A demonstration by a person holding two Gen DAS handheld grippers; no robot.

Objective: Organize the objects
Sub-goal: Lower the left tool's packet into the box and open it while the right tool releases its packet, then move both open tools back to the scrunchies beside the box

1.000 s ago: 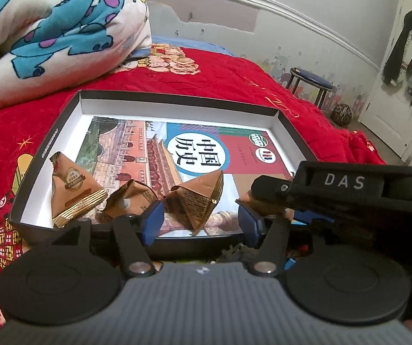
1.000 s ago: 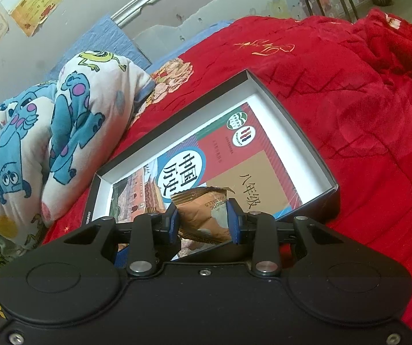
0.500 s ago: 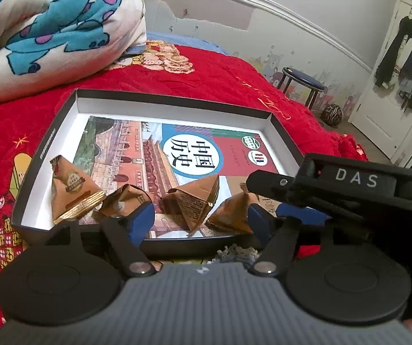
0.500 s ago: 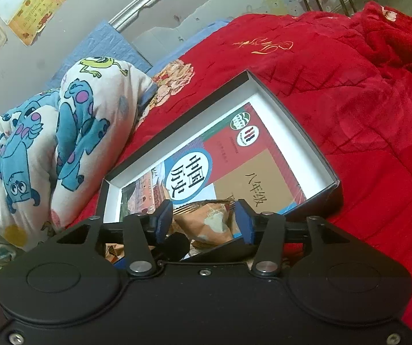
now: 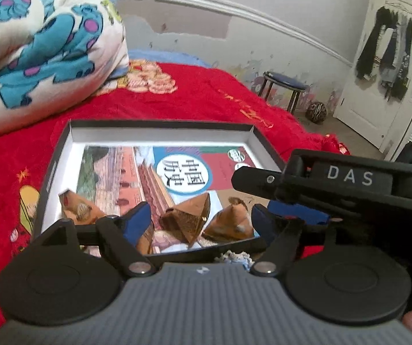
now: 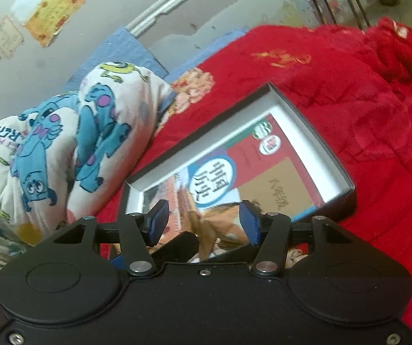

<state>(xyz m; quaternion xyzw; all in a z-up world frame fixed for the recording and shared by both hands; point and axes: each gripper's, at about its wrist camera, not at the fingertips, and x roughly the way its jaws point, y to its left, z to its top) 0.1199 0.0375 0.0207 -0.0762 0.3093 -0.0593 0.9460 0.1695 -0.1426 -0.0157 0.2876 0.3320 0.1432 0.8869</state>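
Observation:
A shallow black box (image 5: 159, 125) with a white inside lies on the red bedspread, with a Chinese history textbook (image 5: 182, 172) flat in it. Several brown pyramid snack packets lie on the book near the front wall, among them one (image 5: 187, 224) in the middle and one (image 5: 231, 224) to its right. My left gripper (image 5: 200, 222) is open and empty above the front wall. My right gripper (image 6: 203, 221) is open and empty over a packet (image 6: 223, 215) in the box (image 6: 315, 132); it also shows in the left wrist view (image 5: 335, 187).
A rolled blue monster-print blanket (image 5: 42, 49) lies at the head of the bed, left of the box. A blue-topped stool (image 5: 285, 84) and a white door (image 5: 384, 66) with hanging clothes stand past the bed's far right. A small crumpled white-and-blue thing (image 5: 234, 257) lies before the box.
My right gripper opened and let a brown packet go into the box, then drew back. My left gripper opened wider and rose a little.

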